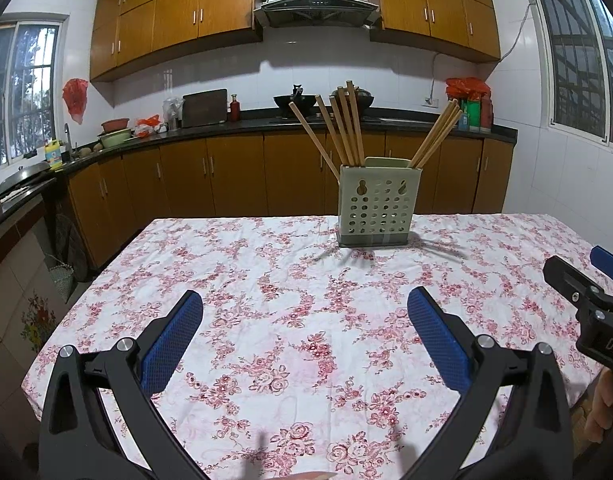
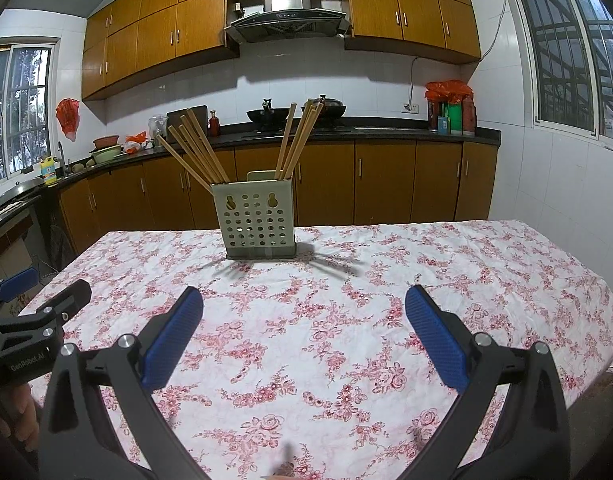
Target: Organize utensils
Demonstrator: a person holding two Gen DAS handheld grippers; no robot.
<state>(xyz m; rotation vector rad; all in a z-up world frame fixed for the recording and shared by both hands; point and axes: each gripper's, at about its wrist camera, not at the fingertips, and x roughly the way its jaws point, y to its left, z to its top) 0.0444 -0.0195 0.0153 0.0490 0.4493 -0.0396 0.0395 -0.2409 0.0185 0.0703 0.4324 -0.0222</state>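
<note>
Left wrist view: left tongs (image 1: 305,312) spread wide, nothing between the blue pads (image 1: 172,342), held low over the near part of the worktop (image 1: 266,280) with its floral cloth, aimed at the far edge. Utensil holder (image 1: 374,206), pale green, perforated, stands upright near the far edge, right of centre, well apart from the tongs. Chopsticks (image 1: 344,126) sit in it: one bunch fans left, a smaller bunch (image 1: 436,134) leans right. Right tongs (image 1: 586,276) enter at the right edge, tilted inward; a hand (image 1: 604,404) grips the body below; only one black finger and a blue pad tip show, so the gap cannot be judged here. Right wrist view: right tongs (image 2: 304,312) also spread wide, empty, low over the worktop (image 2: 426,280), level and pointing forward. Holder (image 2: 258,220) left of centre near the far edge, chopsticks (image 2: 194,148) split in two bunches, the right one (image 2: 298,140) closer to upright. Left tongs (image 2: 38,304) appear at the left edge, angled inward, hand (image 2: 20,412) beneath.
</note>
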